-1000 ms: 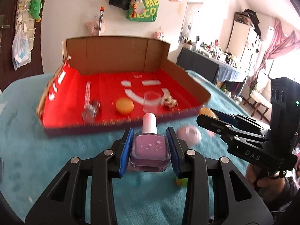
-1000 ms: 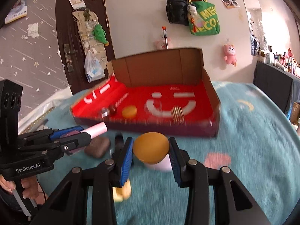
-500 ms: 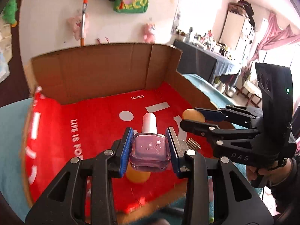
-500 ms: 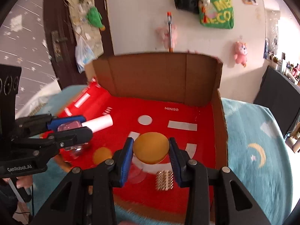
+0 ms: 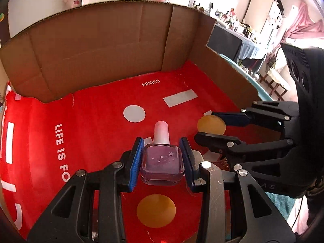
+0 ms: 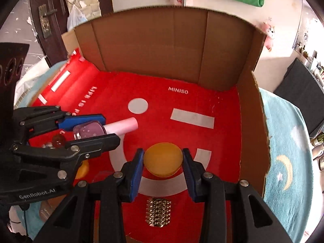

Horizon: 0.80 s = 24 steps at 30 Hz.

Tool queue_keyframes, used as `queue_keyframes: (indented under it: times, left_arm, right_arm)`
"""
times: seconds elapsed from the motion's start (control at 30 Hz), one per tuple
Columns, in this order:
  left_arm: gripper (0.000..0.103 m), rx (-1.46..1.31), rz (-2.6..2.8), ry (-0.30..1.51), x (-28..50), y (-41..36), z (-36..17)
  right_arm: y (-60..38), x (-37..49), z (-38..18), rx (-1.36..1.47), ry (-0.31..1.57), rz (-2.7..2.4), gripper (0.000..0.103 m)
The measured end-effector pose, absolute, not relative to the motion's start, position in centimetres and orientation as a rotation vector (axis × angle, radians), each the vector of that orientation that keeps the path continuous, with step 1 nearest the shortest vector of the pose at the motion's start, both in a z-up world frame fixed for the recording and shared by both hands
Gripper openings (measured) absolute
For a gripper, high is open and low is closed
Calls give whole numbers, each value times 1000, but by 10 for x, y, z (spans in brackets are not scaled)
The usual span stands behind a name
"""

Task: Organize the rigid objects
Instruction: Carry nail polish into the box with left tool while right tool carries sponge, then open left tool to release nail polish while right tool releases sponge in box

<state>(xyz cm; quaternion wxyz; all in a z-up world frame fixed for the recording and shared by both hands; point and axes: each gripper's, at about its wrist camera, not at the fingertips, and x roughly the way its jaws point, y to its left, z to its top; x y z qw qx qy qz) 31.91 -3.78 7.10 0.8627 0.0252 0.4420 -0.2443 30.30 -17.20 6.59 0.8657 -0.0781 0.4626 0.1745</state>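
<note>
The left gripper (image 5: 162, 162) is clamping one nail-polish bottle (image 5: 162, 163), cap pointing forward over the box (image 5: 101, 46), while the right gripper (image 6: 163, 172) is squeezing one orange sponge (image 6: 163, 162).

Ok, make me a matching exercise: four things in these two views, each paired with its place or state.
Things:
1. nail polish bottle
2. orange lid
3. studded metal piece
4. cardboard box

Places:
A. lying on the red floor, below the right gripper
B. clamped in the right gripper
C. clamped in the left gripper
D. resting on the teal blanket

Pairs: 1-C, 2-B, 3-A, 4-D
</note>
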Motion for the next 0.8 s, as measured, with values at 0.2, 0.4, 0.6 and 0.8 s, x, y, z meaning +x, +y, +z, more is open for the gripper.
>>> queue_keyframes:
  times: [0.2,0.4,0.6,0.8]
  left_arm:
    - [34,65,-506,970,323,-41,66]
    - [34,80,-497,1021,326,-43,58]
    - [34,87,-493,1024,325,-43,58]
    - [34,98,-488,1024,327,-46,57]
  right_arm:
    - [-170,312,58,-174,1011,365,40]
    - [-168,314,54,-201,1034,351,40]
    - [-165,316,55,-214,1042,351,40]
    - [-162,317,54,-231,1040,347,40]
